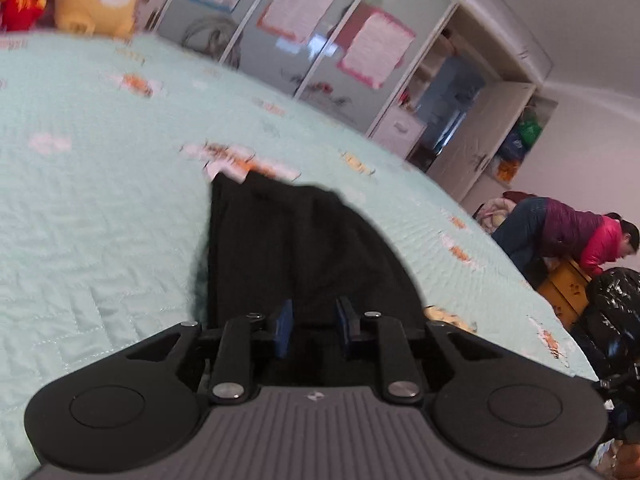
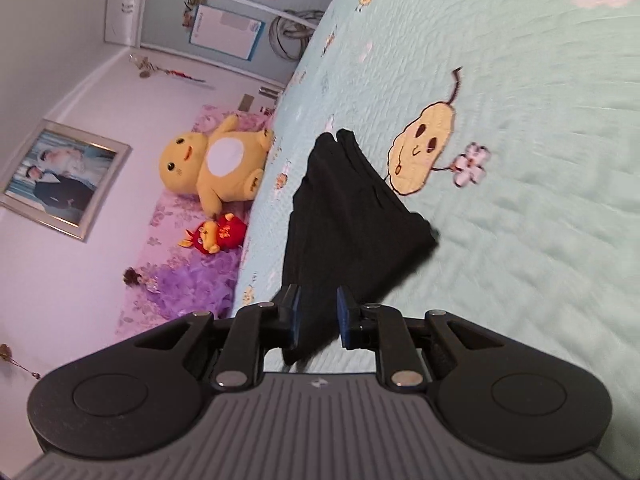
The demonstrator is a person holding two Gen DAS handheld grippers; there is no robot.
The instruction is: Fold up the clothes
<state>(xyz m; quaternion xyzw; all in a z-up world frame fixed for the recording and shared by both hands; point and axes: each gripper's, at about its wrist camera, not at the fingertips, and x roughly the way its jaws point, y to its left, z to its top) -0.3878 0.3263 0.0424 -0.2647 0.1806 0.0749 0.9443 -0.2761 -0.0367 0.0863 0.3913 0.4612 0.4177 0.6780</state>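
Note:
A black garment (image 1: 304, 240) lies folded into a narrow strip on the pale green quilted bedspread (image 1: 100, 160). My left gripper (image 1: 315, 320) sits low at the strip's near end. Its blue pads stand a little apart, with the dark cloth showing in the gap and neither pad pressing on it. In the right wrist view the same black garment (image 2: 344, 220) stretches away over the bedspread (image 2: 520, 240), beside a stitched yellow cartoon figure (image 2: 424, 152). My right gripper (image 2: 318, 316) is open at the cloth's near corner, which lies loose between the fingers.
A yellow plush toy (image 2: 216, 164) and a small red plush (image 2: 218, 236) sit at the head of the bed. A wardrobe with glass doors (image 1: 320, 40) stands beyond the bed. A person in a pink jacket (image 1: 580, 236) bends over beside a black bag (image 1: 612, 312).

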